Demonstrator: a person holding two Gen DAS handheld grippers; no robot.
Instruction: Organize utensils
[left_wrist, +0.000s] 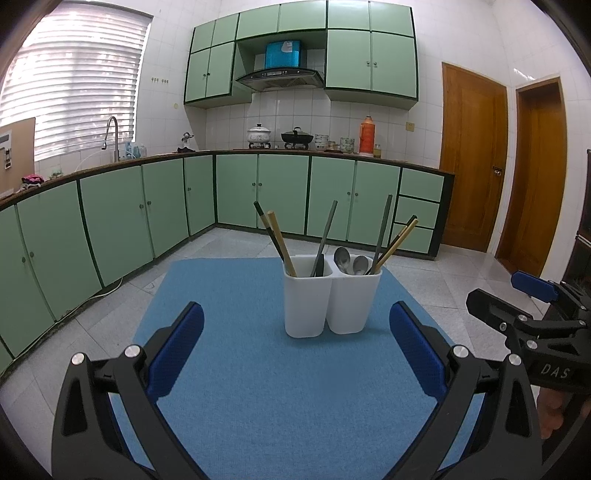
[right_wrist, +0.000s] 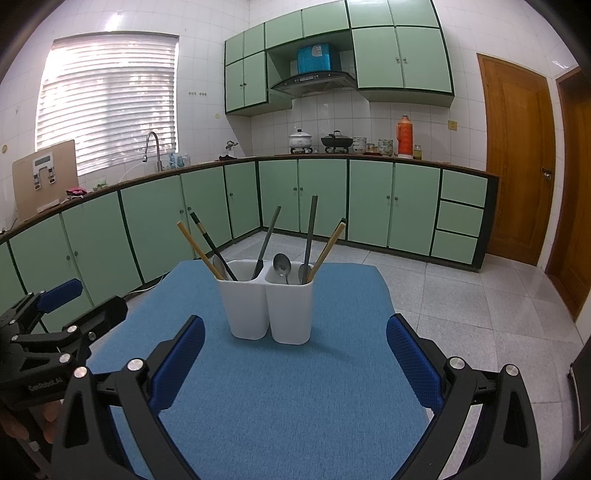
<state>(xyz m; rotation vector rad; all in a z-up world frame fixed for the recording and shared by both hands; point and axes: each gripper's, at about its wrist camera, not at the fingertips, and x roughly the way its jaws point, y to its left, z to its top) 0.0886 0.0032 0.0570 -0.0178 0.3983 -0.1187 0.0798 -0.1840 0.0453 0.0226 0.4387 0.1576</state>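
Observation:
A white two-compartment utensil holder stands upright on a blue mat. Its left compartment holds chopsticks and a dark-handled utensil. Its right compartment holds two metal spoons, a dark-handled utensil and chopsticks. My left gripper is open and empty, short of the holder. My right gripper is open and empty, also short of the holder. Each gripper shows at the edge of the other's view, the right one and the left one.
The mat covers a small table over a tiled floor. Green kitchen cabinets line the left and back walls, with a sink tap, pots and an orange flask on the counter. Wooden doors stand at right.

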